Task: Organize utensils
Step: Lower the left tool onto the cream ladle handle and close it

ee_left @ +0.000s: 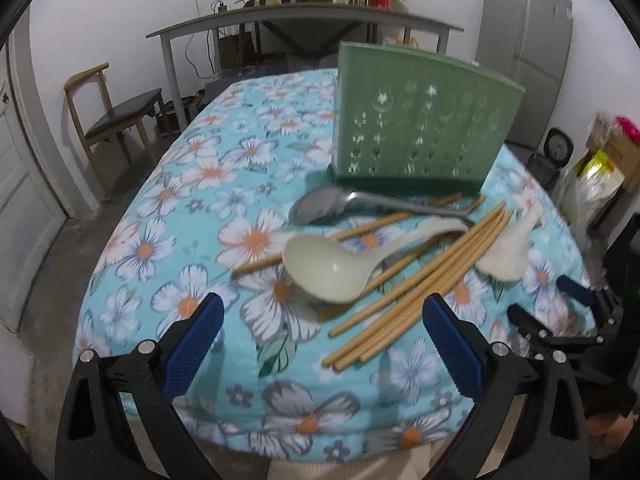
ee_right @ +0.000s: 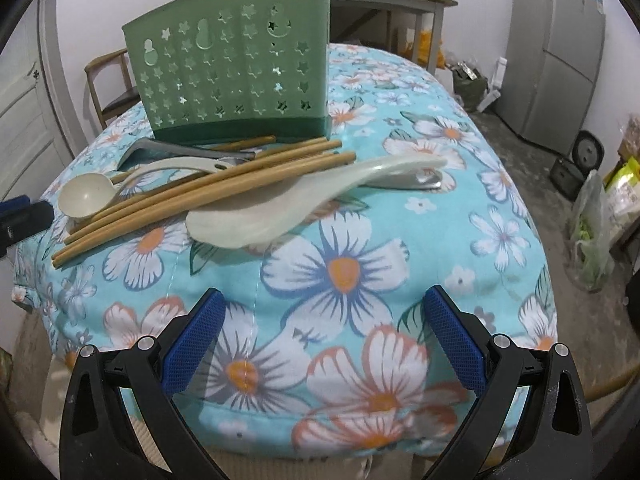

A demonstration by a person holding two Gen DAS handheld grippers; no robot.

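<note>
Chopsticks [ee_left: 416, 276], spoons [ee_left: 332, 268]: piled on the desk [ee_left: 168, 216] before the green holder [ee_left: 420, 128]. We judge them light, stiff, slippery; take mid-shaft. Left gripper [ee_left: 320, 344] and right gripper [ee_right: 320, 340]: fingers apart, empty.

Soft, even indoor light fills both views, with only faint shadows under the utensil pile [ee_left: 384, 248]. Fisheye bending grows toward the rims, black vignette from 9 through 12 to 3 o'clock. Slight motion blur softens everything.
</note>
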